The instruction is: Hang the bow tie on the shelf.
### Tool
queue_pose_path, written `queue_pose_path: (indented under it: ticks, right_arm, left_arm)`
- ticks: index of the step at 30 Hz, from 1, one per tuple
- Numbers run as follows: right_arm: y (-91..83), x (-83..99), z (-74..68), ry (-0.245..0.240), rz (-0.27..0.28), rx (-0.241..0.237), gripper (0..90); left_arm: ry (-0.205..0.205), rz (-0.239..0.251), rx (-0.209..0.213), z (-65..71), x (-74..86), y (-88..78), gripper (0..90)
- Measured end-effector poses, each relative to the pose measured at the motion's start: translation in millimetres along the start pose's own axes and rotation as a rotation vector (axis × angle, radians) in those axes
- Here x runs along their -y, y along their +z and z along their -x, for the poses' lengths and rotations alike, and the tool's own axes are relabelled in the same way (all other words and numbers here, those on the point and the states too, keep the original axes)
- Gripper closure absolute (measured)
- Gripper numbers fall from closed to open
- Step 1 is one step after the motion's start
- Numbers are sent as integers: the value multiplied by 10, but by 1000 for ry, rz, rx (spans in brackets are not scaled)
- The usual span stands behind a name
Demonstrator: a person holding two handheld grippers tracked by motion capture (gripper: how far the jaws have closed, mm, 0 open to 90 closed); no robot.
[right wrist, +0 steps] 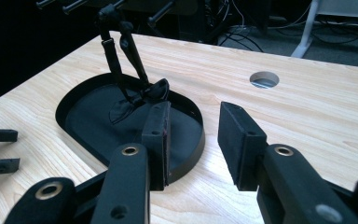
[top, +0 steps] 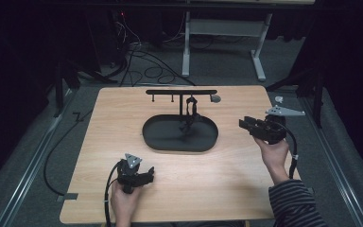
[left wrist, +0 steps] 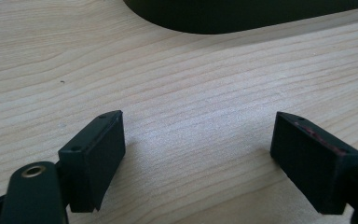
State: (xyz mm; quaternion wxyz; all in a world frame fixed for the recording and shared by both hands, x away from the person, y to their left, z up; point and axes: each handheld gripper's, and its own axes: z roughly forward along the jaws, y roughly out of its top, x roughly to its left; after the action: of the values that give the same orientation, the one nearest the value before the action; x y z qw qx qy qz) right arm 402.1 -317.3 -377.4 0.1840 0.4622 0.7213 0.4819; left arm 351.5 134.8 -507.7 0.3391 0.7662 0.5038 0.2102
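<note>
Two grippers are held low over the light wooden table [top: 227, 189]: the left gripper [top: 147, 174] spread wide, the right gripper [top: 246, 124] narrower, both empty. Beyond them, a black oval tray [top: 160, 142] with a hook stand [top: 181, 91] is seen mid-table; behind it, cables [top: 144, 59] are strewn across grey carpet.

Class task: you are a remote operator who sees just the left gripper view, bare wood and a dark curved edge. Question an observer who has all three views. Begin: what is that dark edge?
Observer: It is the rim of an oval black tray in the middle of the table.
Operator: Anything in the tray?
Observer: A dark strap hangs from a T-shaped stand and trails into it.
Operator: Where is the other hand-held gripper?
Observer: The right hand-held gripper is held above the table's right side, jaws apart, pointing at the tray.
</note>
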Motion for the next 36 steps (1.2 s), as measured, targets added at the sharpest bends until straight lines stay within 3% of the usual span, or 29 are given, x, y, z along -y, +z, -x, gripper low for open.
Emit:
queue_pose_path:
  ticks: [36]
  right_arm:
    - [-200,349,177,82,3,-6,642]
  left_arm:
    - [-2,2,-1,1,0,2,182]
